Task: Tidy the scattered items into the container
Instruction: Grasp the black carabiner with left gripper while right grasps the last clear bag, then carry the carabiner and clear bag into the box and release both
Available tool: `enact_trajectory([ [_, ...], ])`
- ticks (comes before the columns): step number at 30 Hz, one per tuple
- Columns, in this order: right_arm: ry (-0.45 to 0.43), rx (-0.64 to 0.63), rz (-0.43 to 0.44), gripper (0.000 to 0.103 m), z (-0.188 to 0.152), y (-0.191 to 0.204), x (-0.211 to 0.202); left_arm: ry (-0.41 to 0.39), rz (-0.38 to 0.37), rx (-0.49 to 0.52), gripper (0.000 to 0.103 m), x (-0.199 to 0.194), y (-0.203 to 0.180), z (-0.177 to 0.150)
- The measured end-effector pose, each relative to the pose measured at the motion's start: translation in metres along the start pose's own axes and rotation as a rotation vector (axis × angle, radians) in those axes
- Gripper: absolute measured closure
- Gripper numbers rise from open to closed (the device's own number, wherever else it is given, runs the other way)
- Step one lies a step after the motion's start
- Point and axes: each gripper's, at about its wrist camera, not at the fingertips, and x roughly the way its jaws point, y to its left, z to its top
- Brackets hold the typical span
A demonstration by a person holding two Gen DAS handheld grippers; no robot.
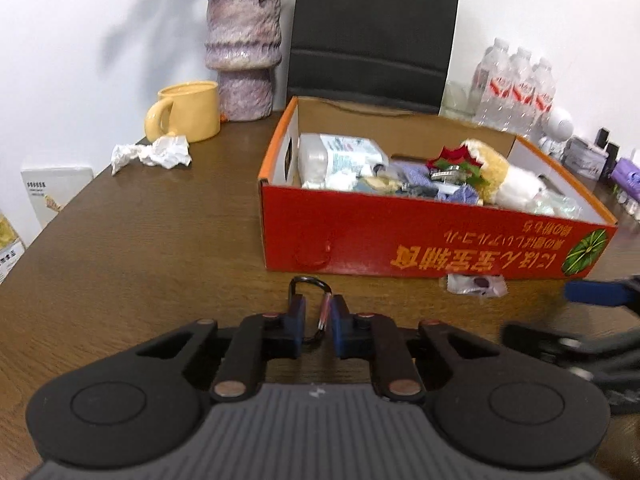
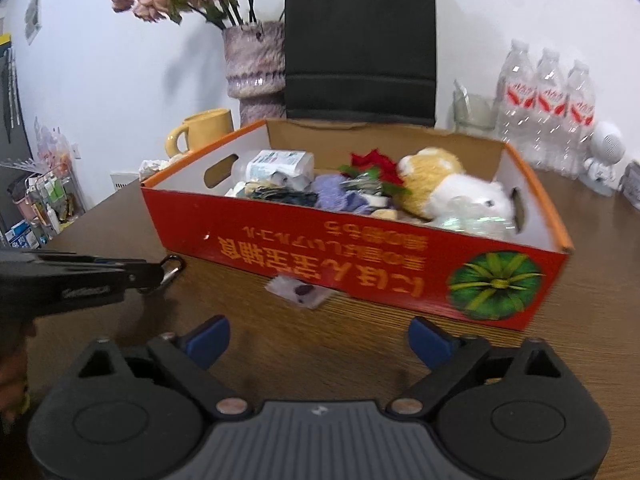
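Note:
My left gripper (image 1: pixel 318 312) is shut on a black carabiner (image 1: pixel 310 285) with a pink gate, just above the wooden table in front of the red cardboard box (image 1: pixel 400 236). The box holds a plush toy (image 1: pixel 500 176), a plastic bottle (image 1: pixel 340 156), cloths and a red flower. A small clear wrapper (image 1: pixel 476 283) lies on the table against the box front. My right gripper (image 2: pixel 318 340) is open and empty, facing that wrapper (image 2: pixel 298 292). In the right wrist view the left gripper with the carabiner (image 2: pixel 172 268) sits at left.
A crumpled tissue (image 1: pixel 154 154), yellow mug (image 1: pixel 188 112) and purple vase (image 1: pixel 244 52) stand at the back left. A black bag (image 1: pixel 372 32) stands behind the box. Water bottles (image 1: pixel 516 84) and a white figurine (image 2: pixel 604 156) are at the back right.

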Motion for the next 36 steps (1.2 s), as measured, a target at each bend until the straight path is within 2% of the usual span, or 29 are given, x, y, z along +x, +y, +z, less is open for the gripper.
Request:
enact_trajectory([
  [3,0.029,0.03,-0.016,0.02,0.008,0.007,0.018,-0.009,-0.014,0.005,0.089,0.0,0.006,0.001],
  [6,0.039,0.067,-0.036,0.022,0.013,0.008,0.027,-0.003,-0.039,0.01,0.085,0.0,0.011,0.001],
  [9,0.035,0.107,-0.048,0.022,0.015,0.004,0.03,-0.004,-0.062,0.028,0.069,0.001,0.012,0.001],
  [10,0.038,0.122,-0.049,0.026,0.016,0.003,0.031,0.001,-0.063,0.037,0.063,0.003,0.011,0.002],
  [11,0.042,0.135,-0.048,0.029,0.017,0.003,0.033,0.011,-0.059,0.047,0.061,0.006,0.009,0.003],
  [13,0.042,0.145,-0.059,0.033,0.02,0.006,0.035,0.043,-0.051,0.068,0.062,0.015,0.006,0.001],
  [15,0.042,0.151,-0.067,0.044,0.021,0.008,0.035,0.034,-0.032,0.096,0.067,0.017,0.003,0.0],
  [17,0.044,0.143,-0.068,0.073,0.021,0.01,0.035,0.031,-0.036,0.1,0.079,0.017,0.004,-0.002],
  [21,0.038,0.137,-0.052,0.083,0.019,0.012,0.031,0.021,-0.047,0.097,0.079,0.015,0.007,-0.004],
  [24,0.013,0.136,-0.042,0.096,0.016,0.011,0.022,0.012,-0.045,0.107,0.079,0.013,0.006,-0.007],
  [28,-0.012,0.138,-0.015,0.102,0.013,0.009,0.008,0.005,-0.051,0.107,0.079,0.009,0.007,-0.008],
  [36,-0.055,0.134,0.003,0.103,0.011,0.007,-0.018,-0.03,-0.056,0.114,0.079,-0.001,0.005,-0.013],
])
